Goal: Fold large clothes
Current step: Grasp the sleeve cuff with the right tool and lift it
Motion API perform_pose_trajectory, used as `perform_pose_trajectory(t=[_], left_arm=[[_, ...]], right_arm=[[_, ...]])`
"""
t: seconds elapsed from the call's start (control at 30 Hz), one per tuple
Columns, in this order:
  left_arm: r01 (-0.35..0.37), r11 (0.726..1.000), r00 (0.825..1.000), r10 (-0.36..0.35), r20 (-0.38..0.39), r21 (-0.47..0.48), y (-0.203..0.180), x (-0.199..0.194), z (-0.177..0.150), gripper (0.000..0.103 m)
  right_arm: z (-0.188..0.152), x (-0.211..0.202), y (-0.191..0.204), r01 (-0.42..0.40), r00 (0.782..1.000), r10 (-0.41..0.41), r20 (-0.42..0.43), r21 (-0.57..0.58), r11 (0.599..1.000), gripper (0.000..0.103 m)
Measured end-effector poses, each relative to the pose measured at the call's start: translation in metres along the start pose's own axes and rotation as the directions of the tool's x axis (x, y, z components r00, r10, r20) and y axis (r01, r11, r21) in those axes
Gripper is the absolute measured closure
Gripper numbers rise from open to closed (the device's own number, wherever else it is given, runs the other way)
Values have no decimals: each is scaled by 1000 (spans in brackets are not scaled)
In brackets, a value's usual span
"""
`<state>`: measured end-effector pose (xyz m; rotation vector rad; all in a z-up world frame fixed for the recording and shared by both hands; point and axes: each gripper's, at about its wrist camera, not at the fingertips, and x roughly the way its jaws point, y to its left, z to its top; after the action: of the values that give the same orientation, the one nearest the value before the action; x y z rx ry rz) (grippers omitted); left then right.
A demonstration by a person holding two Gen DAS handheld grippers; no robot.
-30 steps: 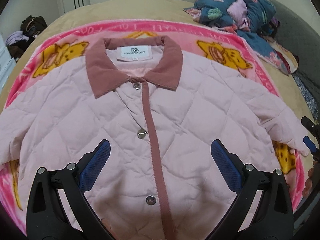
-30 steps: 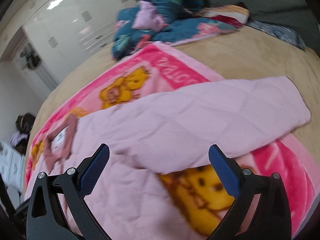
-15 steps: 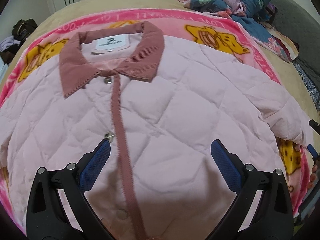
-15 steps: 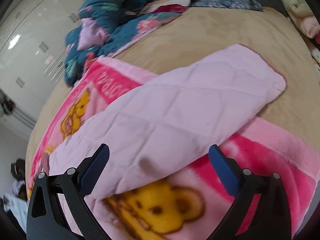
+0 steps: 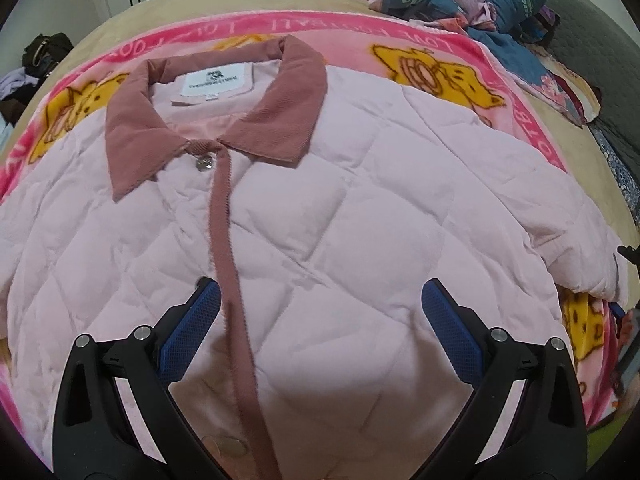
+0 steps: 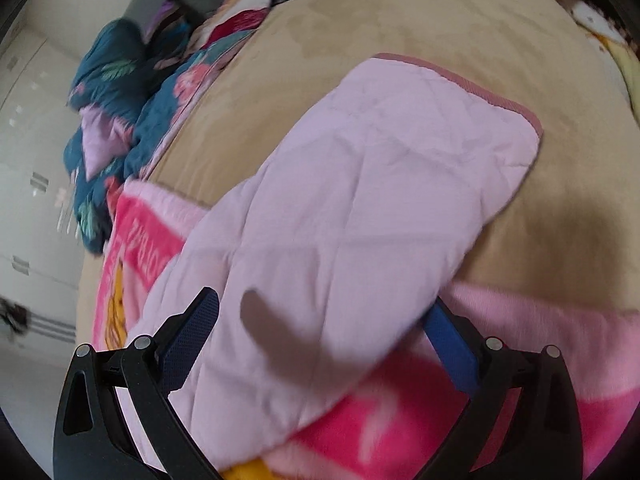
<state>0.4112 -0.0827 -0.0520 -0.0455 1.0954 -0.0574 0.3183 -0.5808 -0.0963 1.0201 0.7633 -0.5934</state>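
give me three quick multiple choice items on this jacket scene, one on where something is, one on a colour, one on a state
1. Where does the end of the jacket sleeve lie in the right wrist view?
A. on the tan bed cover
B. folded across the collar
C. inside the blue bedding pile

2. What colour is the collar?
A. navy blue
B. dusty rose
C. yellow

3. How is the left gripper?
A. shut on the collar
B. shut on the blanket
C. open over the jacket front

Answers:
1. A, the cuff rests on the tan bed cover past the pink blanket.
2. B, darker rose than the pale pink jacket.
3. C, both blue pads stand wide apart with nothing gripped.
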Motion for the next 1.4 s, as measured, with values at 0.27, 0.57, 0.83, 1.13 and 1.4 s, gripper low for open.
perform_pose_trajectory(t=[0.27, 0.57, 0.83, 1.13, 1.4], left_arm=[[-8, 1000, 1000, 8, 29, -13, 13, -17, 4, 9], [-34, 999, 999, 34, 38, -19, 34, -48, 6, 9], [9, 999, 996, -5, 84, -53, 56, -84, 6, 9], [44, 996, 992, -34, 122, -79, 73, -118, 6, 9], [70, 990, 983, -48, 176, -120, 107, -145, 6, 9]], right_arm=[[23, 9, -21, -101, 991, 99, 93, 23, 995, 73], [7, -68, 55, -249, 930, 314, 188, -306, 919, 84], [-28, -118, 135, -280, 896, 415, 156, -527, 802, 85], [-73, -160, 198, -302, 860, 498, 114, -674, 674, 85], [-109, -185, 243, -315, 832, 549, 74, -752, 579, 85]])
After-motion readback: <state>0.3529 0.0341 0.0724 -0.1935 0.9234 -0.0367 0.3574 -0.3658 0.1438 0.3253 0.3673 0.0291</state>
